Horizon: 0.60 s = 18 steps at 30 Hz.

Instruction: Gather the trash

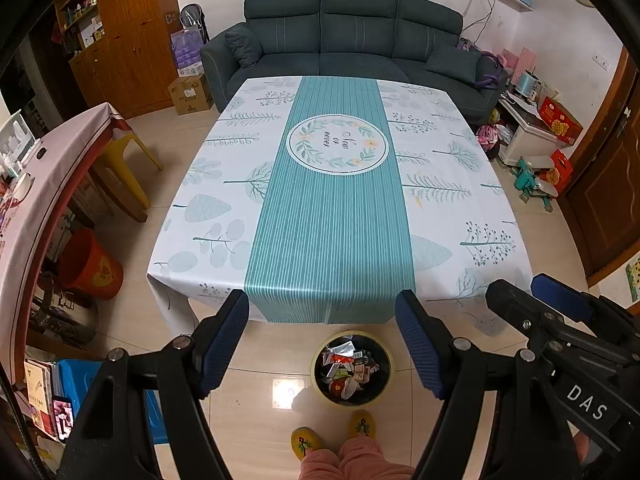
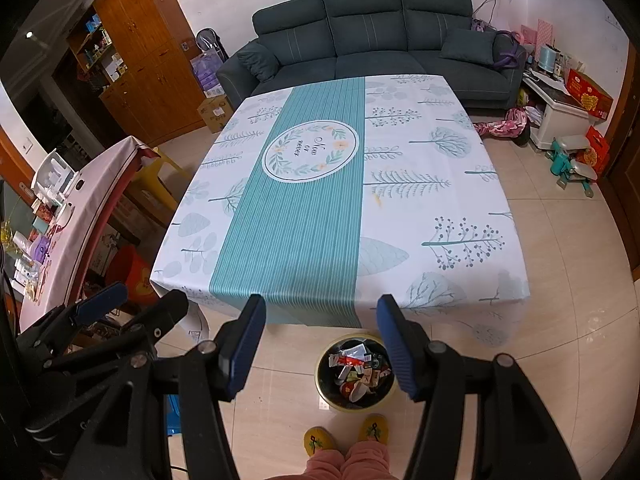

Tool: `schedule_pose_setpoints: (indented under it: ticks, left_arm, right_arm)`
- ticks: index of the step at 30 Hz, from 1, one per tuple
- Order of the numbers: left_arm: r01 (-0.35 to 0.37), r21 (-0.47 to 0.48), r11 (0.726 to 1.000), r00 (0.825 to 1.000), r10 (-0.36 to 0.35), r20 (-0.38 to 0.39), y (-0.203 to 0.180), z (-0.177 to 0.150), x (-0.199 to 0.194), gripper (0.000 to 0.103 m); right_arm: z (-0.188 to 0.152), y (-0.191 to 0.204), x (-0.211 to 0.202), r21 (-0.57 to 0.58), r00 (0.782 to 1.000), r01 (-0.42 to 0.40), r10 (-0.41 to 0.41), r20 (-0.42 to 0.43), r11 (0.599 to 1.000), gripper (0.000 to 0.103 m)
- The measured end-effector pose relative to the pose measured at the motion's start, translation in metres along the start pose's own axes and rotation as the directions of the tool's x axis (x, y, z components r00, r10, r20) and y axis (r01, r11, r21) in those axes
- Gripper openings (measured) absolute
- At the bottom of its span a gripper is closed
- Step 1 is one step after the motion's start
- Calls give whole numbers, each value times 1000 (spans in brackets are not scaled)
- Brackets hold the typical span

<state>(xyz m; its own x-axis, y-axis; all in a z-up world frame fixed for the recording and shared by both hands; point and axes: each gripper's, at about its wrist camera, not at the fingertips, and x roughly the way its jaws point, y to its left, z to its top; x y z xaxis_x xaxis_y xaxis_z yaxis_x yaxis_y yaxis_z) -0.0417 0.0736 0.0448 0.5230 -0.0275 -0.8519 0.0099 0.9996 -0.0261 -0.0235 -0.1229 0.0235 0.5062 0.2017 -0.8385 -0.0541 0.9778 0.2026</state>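
On the floor at the table's near edge stands a round yellow-rimmed trash bin [image 1: 349, 403] [image 2: 352, 408], holding several crumpled wrappers [image 1: 346, 362] [image 2: 358, 366]. My left gripper [image 1: 322, 304] hovers above the bin and the table edge, open, with nothing between its blue pads. My right gripper [image 2: 320, 306] hangs beside it at the same height, also open and holding nothing. Each shows in the other's view: the right gripper [image 1: 532, 290] at the right edge, the left gripper [image 2: 138, 300] at the left edge. The table [image 1: 328, 220] [image 2: 288, 240] wears a white and teal leaf-print cloth.
A person's yellow slippers [image 1: 306, 442] [image 2: 320, 440] and pink trouser legs stand just behind the bin. Beyond the table sits a dark sofa [image 1: 352, 40]. To the left are a pink-clothed side table [image 1: 40, 184], a yellow stool [image 1: 124, 168] and a red bucket [image 1: 92, 264].
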Motion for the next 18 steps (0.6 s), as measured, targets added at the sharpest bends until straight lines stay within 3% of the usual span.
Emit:
schedule_pose_setpoints:
  ticks: [18]
  left_arm:
    - [-12,-5,1000,1000,12,10,-6,-8,-11,74]
  right_arm:
    - [-3,-4,-12,-5,1000,-12,12,15,1000,58]
